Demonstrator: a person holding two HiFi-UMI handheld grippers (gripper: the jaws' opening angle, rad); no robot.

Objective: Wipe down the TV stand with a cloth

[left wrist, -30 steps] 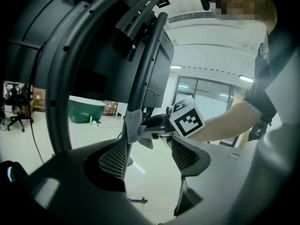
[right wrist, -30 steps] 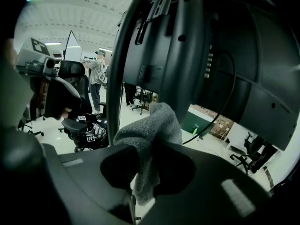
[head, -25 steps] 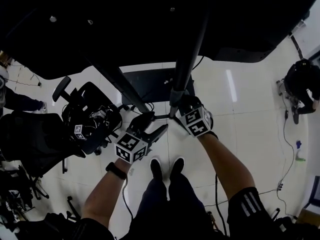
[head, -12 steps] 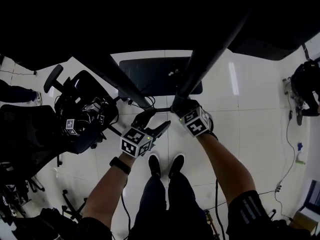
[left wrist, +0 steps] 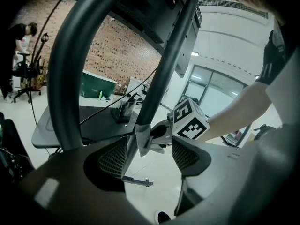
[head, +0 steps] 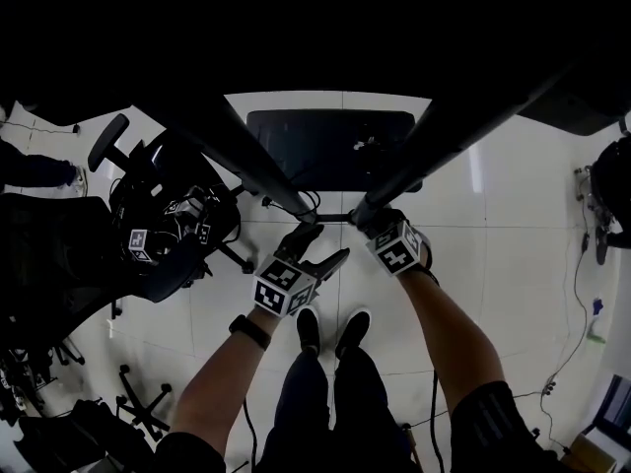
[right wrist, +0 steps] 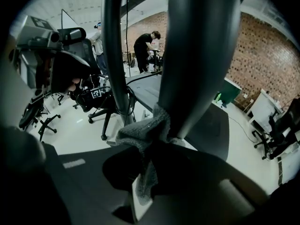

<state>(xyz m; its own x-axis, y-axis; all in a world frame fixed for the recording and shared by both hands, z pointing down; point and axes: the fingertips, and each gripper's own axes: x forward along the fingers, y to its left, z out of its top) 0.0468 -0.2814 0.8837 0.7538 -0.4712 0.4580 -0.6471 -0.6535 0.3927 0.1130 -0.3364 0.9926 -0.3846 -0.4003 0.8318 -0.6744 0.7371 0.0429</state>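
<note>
The TV stand has two dark slanted poles, a left one (head: pixel 242 151) and a right one (head: pixel 444 136), rising from a flat black base (head: pixel 330 146) on the white floor. My right gripper (head: pixel 367 217) is low on the right pole, shut on a grey cloth (right wrist: pixel 143 132) that presses against that pole (right wrist: pixel 197 55). My left gripper (head: pixel 317 244) hovers just left of it, open, with nothing between its jaws. In the left gripper view, the cloth (left wrist: pixel 142 136) and the right gripper's marker cube (left wrist: pixel 190 121) show beyond the open left gripper (left wrist: pixel 150 156).
A black office chair (head: pixel 168 220) loaded with gear stands to the left of the stand. Cables (head: pixel 296 205) trail over the base and the floor. The person's shoes (head: pixel 330 328) are just behind the grippers. People (right wrist: pixel 145 43) work further back, and a dark figure (head: pixel 613 190) is at the right edge.
The head view has tipped, so both poles lean more to the sides. Both grippers sit slightly lower and further right; the right one stays shut on the cloth at the pole.
</note>
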